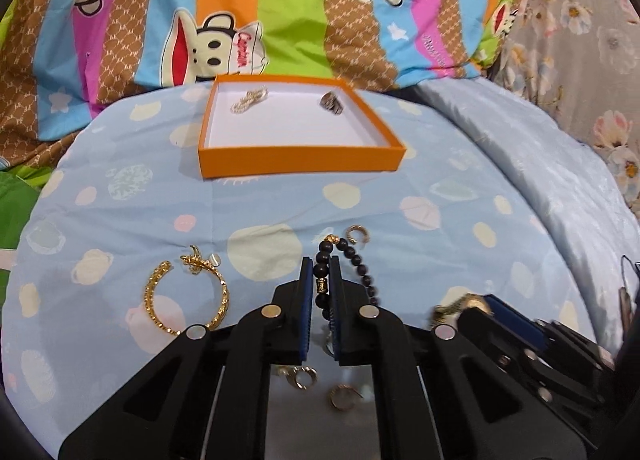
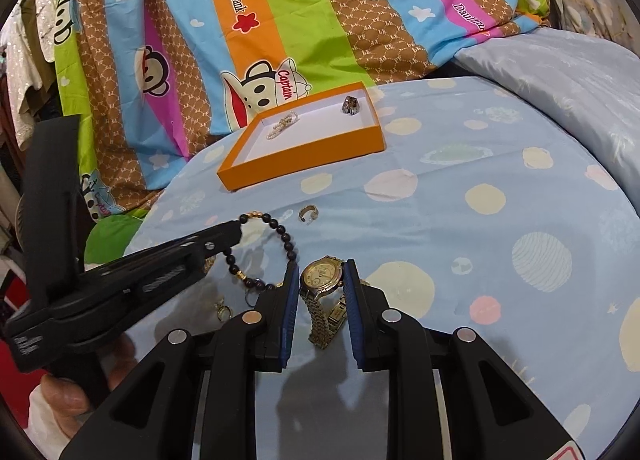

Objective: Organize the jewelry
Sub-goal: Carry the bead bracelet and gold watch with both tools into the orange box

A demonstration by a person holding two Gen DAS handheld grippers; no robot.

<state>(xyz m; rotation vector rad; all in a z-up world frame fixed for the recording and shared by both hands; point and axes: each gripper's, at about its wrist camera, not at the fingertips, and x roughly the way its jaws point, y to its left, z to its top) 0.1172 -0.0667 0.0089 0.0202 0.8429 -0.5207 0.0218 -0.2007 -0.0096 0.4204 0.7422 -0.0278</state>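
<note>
I've got the left gripper point(image 1: 322, 280) with jaws clamped on the bead bracelet point(image 1: 320, 272), the right gripper point(image 2: 322, 284) pinching the watch point(image 2: 322, 274) above the bed; next, carry both to the orange tray point(image 1: 300, 160).

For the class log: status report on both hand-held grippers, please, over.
Left hand-held gripper shut on dark bead bracelet. Right hand-held gripper shut on gold watch. Orange box ahead, path clear.

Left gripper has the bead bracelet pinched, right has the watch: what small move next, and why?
Probably lift the left gripper a little higher: its jaws are shut on the dark bead bracelet, whose loop still trails near the sheet, and the orange box lies ahead. The right gripper can wait with the watch.
</note>
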